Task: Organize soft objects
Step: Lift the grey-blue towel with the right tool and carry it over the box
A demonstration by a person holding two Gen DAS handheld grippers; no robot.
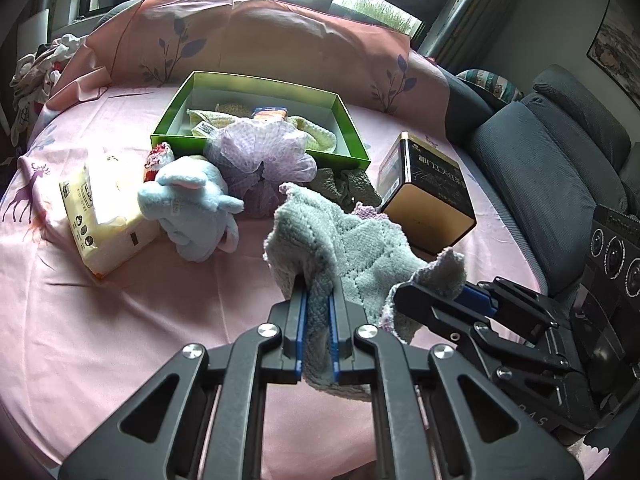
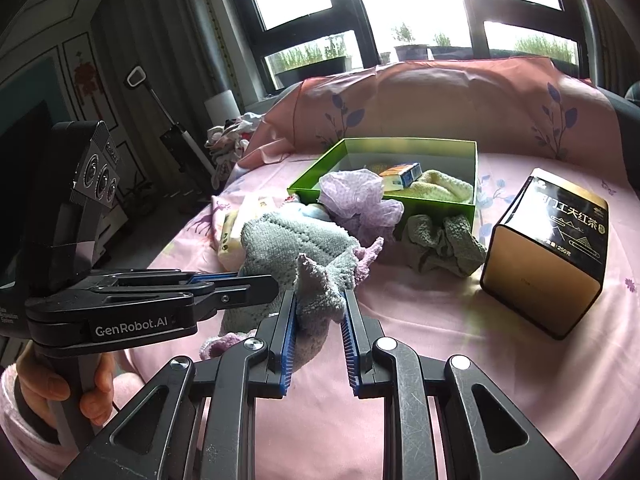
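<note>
Just above the pink bedsheet (image 1: 120,320), the grey knitted cloth with lilac trim (image 1: 352,248) hangs between both tools: the left hand-held gripper (image 1: 318,328) pinches a fold of it tight, and the right hand-held gripper (image 2: 320,320) has a corner between its blue pads, clamped on it as seen from the left camera. Beyond it, the green cardboard box (image 1: 260,148) already holds one cream towel and a small packet, so the sorting looks partly done. Left outside: one lilac mesh bath pouf (image 1: 264,152) resting on the box's rim, one pale blue plush toy (image 1: 192,208), one olive crumpled cloth (image 2: 440,240), one tissue pack (image 1: 104,216). One gold-and-black tea tin (image 2: 548,252) stands beside them.
</note>
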